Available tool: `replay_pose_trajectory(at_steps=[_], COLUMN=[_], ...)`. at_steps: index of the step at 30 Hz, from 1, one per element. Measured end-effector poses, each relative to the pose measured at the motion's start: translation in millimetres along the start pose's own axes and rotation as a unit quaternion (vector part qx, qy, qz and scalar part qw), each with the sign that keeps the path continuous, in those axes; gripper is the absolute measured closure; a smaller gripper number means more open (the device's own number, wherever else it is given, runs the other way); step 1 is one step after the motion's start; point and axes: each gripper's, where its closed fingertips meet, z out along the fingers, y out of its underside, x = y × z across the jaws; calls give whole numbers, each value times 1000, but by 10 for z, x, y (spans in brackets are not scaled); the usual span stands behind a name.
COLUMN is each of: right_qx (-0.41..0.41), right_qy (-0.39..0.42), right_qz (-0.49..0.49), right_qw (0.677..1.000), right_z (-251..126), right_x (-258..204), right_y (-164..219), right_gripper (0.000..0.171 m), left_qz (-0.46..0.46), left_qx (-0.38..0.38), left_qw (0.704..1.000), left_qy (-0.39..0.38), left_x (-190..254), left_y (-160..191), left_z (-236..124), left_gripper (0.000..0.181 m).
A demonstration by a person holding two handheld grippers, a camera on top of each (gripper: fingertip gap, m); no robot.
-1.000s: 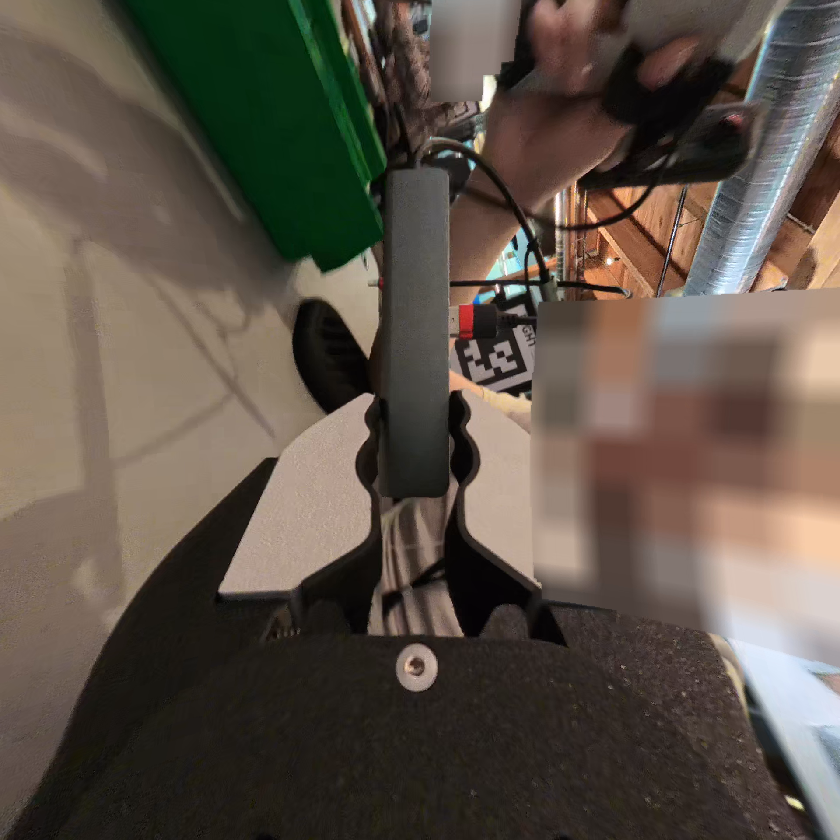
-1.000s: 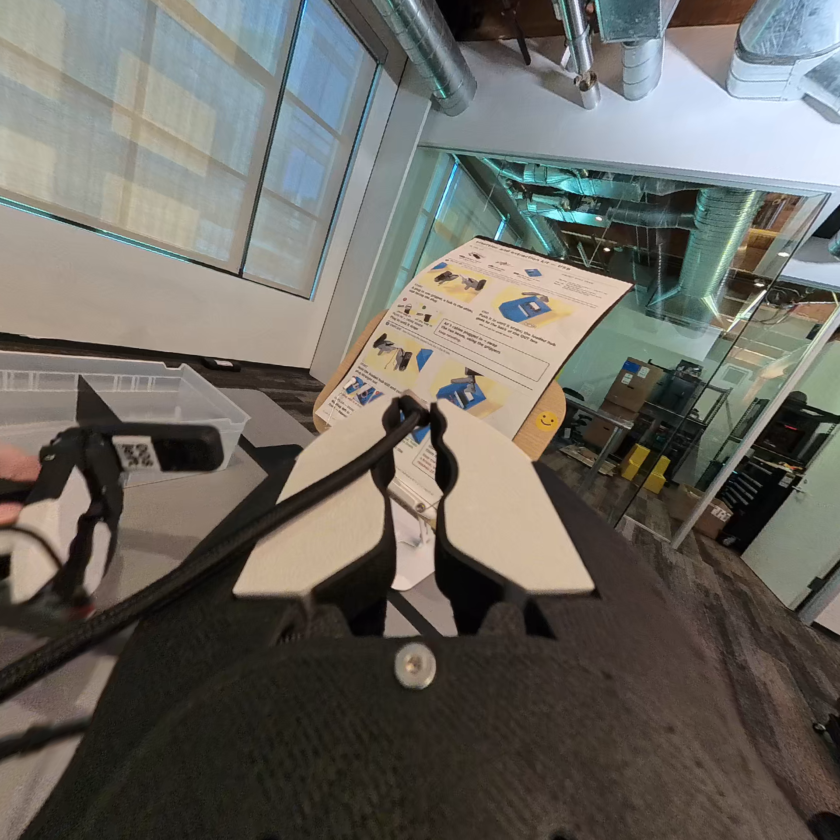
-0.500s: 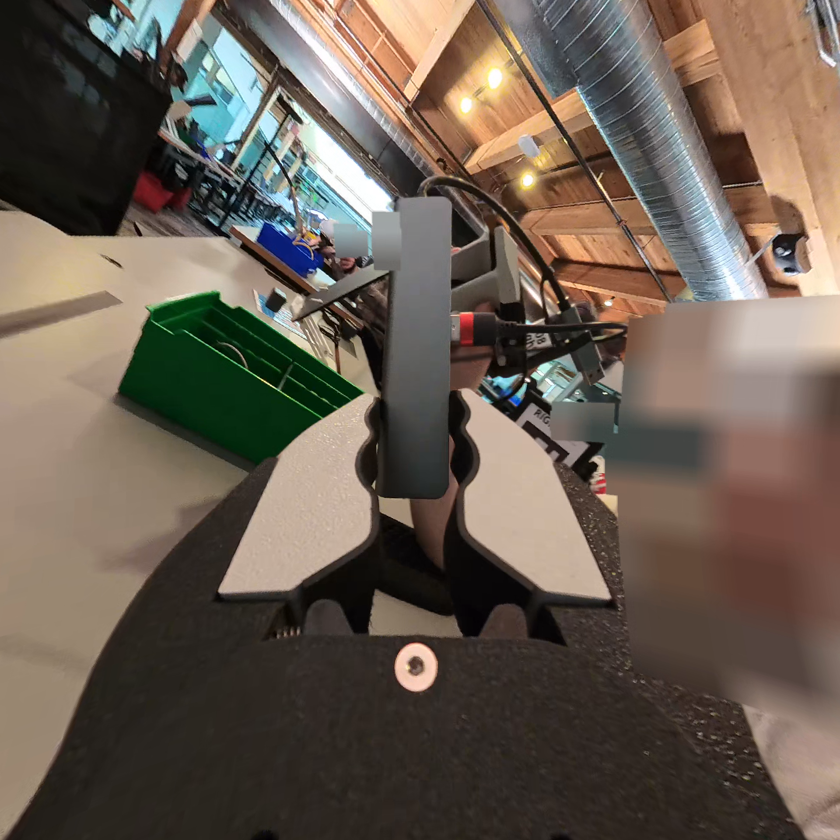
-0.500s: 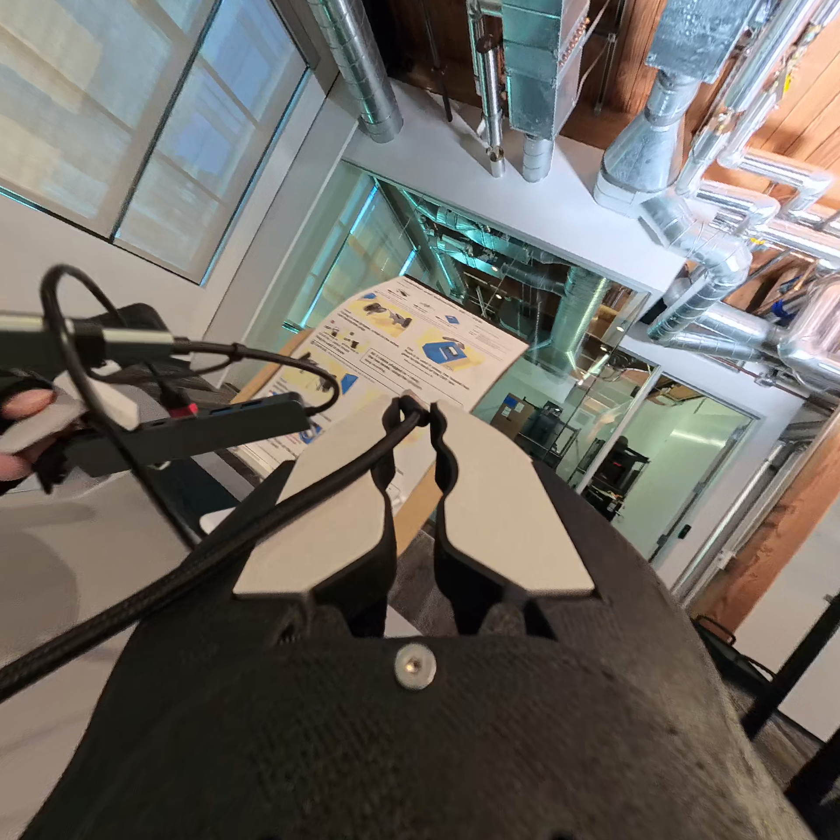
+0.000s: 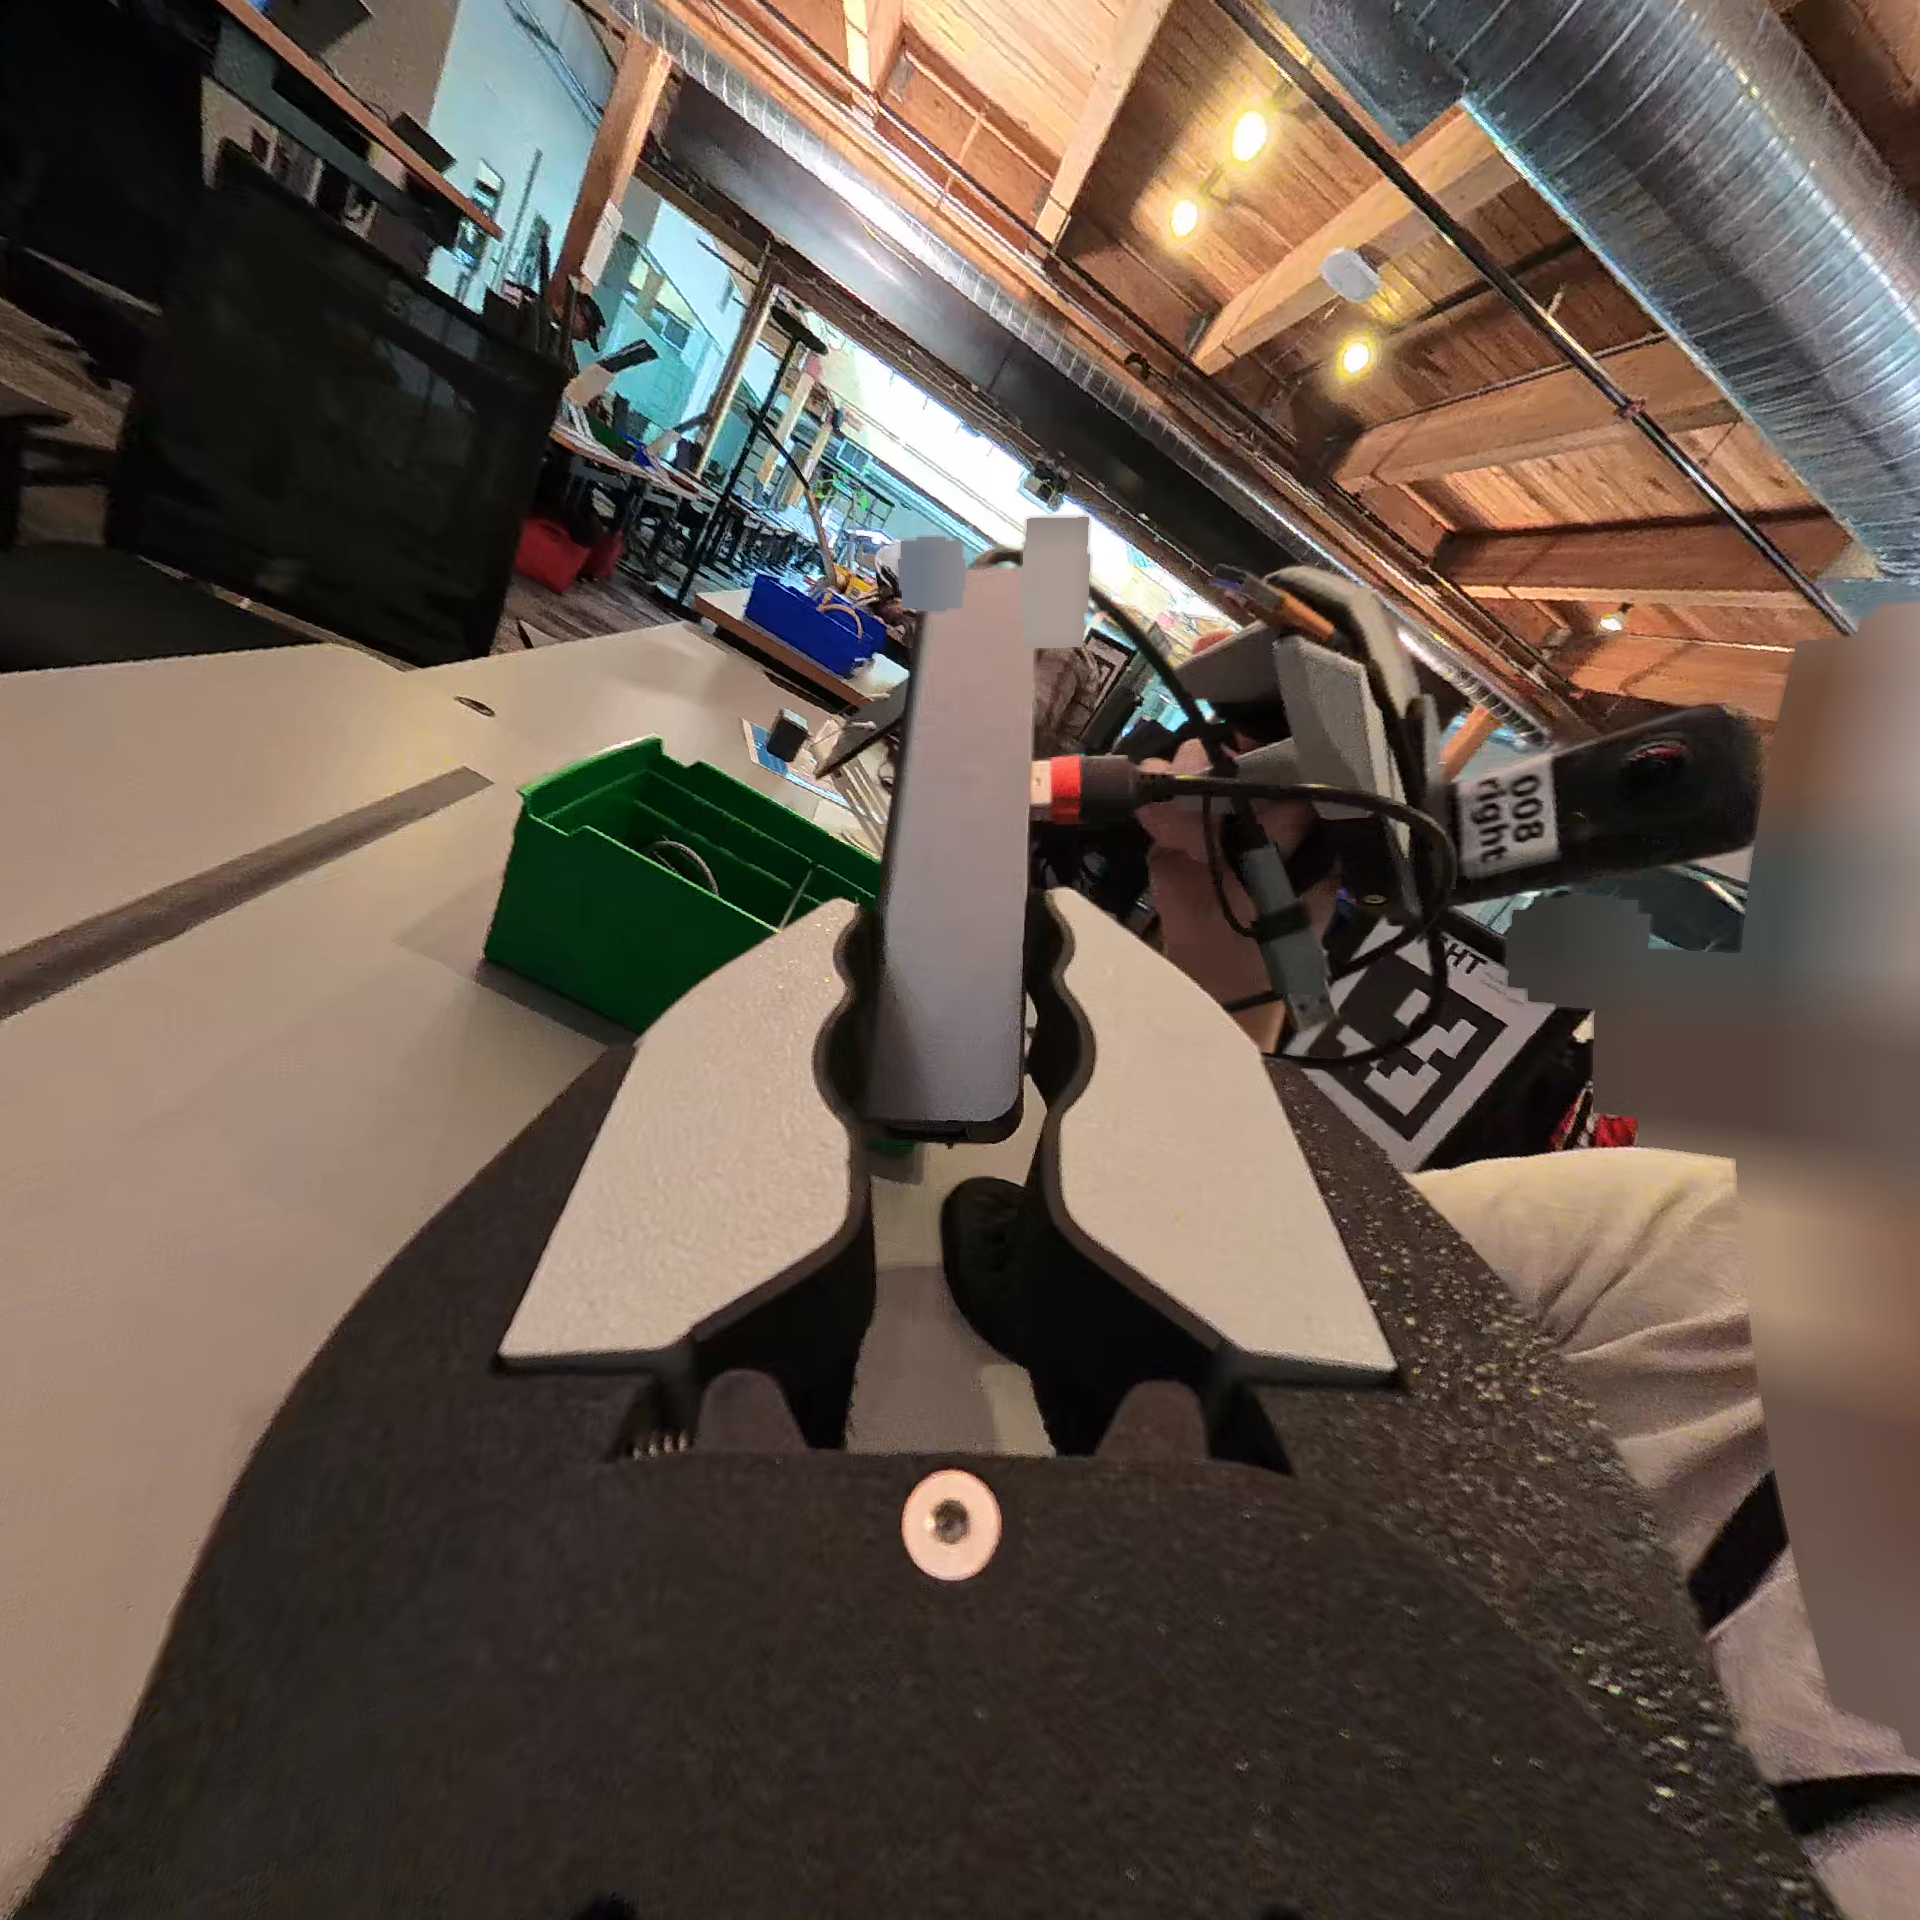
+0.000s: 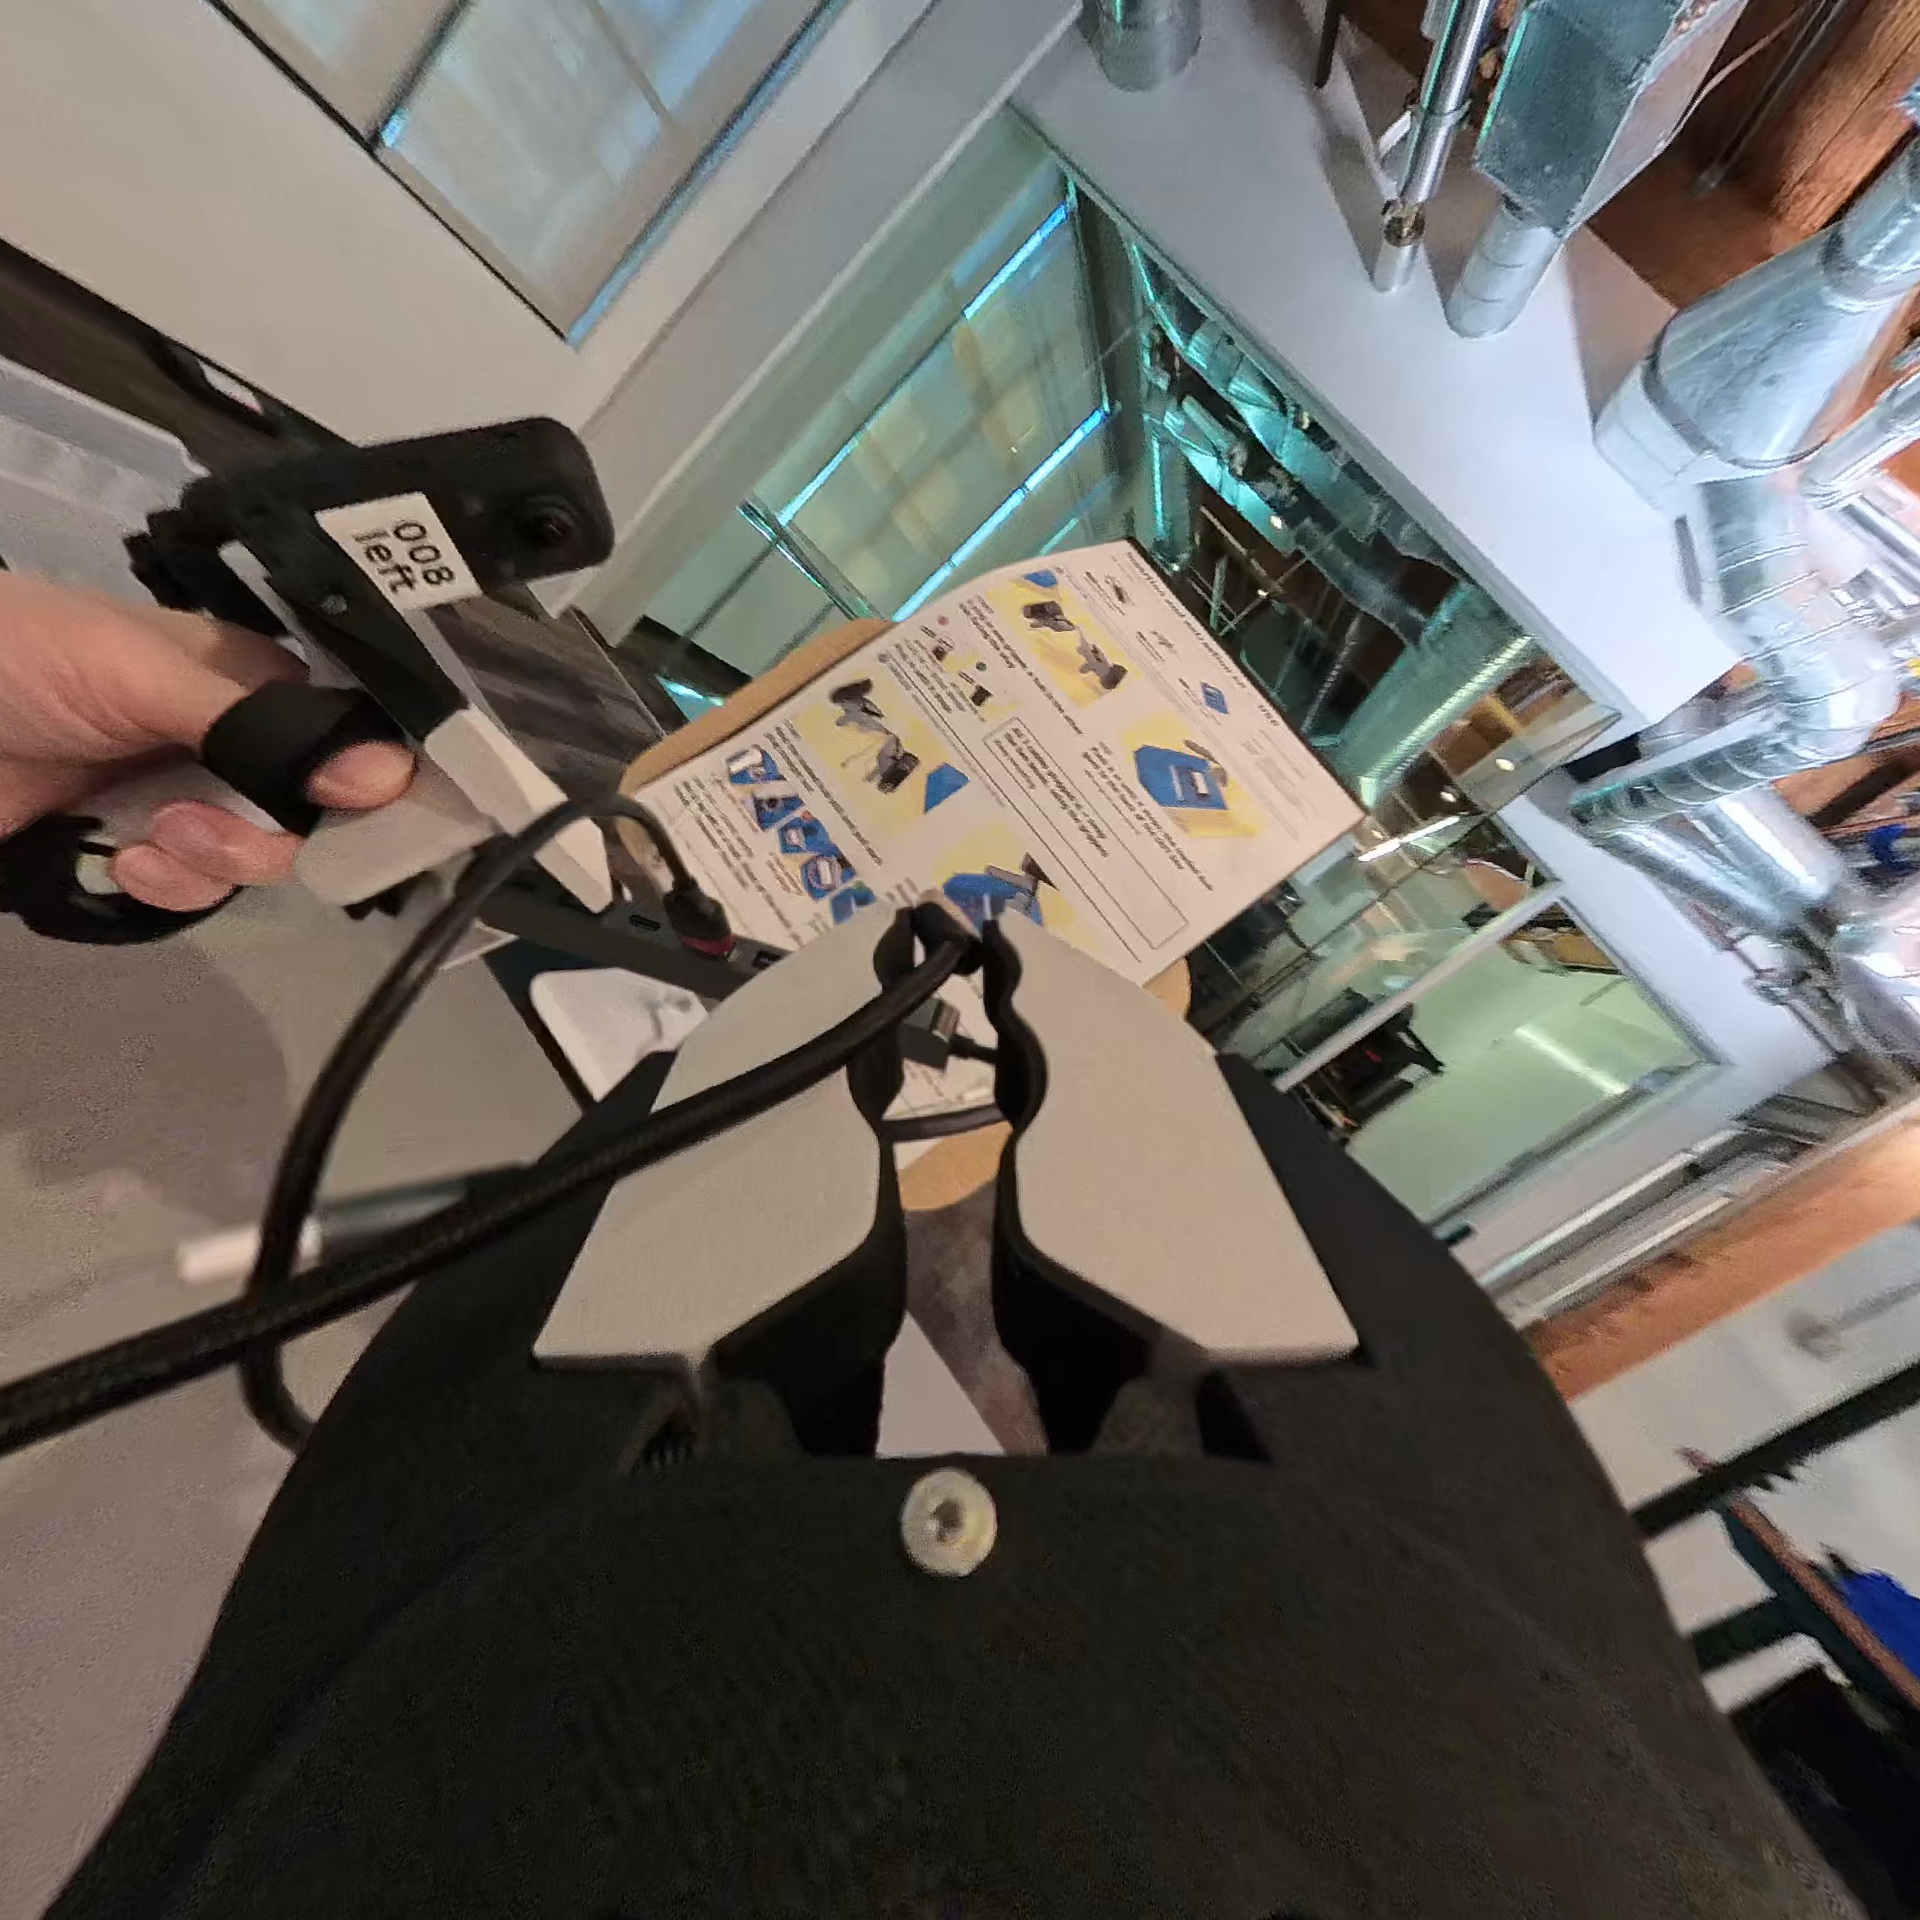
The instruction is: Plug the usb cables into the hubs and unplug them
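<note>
My left gripper [image 5: 951, 977] is shut on a dark grey USB hub [image 5: 956, 831] and holds it upright above the table. A red-collared USB plug [image 5: 1081, 787] sits in the hub's right side, and its black cable loops to the right. A loose grey connector [image 5: 1294, 935] hangs from the hub's cable. My right gripper [image 6: 961, 935] is shut on a black braided cable [image 6: 582, 1184] at its tips. The hub [image 6: 623, 925] and the red plug [image 6: 696, 920] also show in the right wrist view, under the left gripper's body [image 6: 416, 727].
A green compartment bin [image 5: 644, 883] stands on the grey table [image 5: 208, 1091] to the left of the hub. An instruction sheet on a board [image 6: 997, 748] stands behind the right gripper. A person's hand [image 6: 135, 727] holds the left gripper.
Both grippers tilted and moved closer together. The left wrist view swung from the table up to the room. The right gripper now sits close beside the hub, with the cable still held.
</note>
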Motion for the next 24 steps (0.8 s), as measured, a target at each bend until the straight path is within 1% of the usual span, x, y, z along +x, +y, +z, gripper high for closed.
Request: replay_pose_trajectory(at_steps=[4,7,9,11,16,24], right_qx=[-47,-72,-79,-74,-40,-9], right_qy=[-9,-39,-55,-49,-14,-16], right_qz=[-19,-8,5,-12,-136,-157], right_qw=[999,997,995,996,990,987], right_z=[-4,18,38,44,34,30], right_x=[-58,-144,-185,-173,-197,-251], right_y=[37,114,157,158,50,-13], right_gripper=[158,158,158,158,159,159], left_qz=[58,118,128,141,176,214], left_qx=[-3,-2,7,5,-8,-16], left_qw=[998,992,991,989,981,970], left_qy=[-22,-41,-42,-49,-85,-115], left_x=[43,117,174,210,275,355], left_y=[-22,-52,-93,-103,-135,-175], left_z=[20,37,37,43,43,26], left_gripper=[154,154,154,154,154,154])
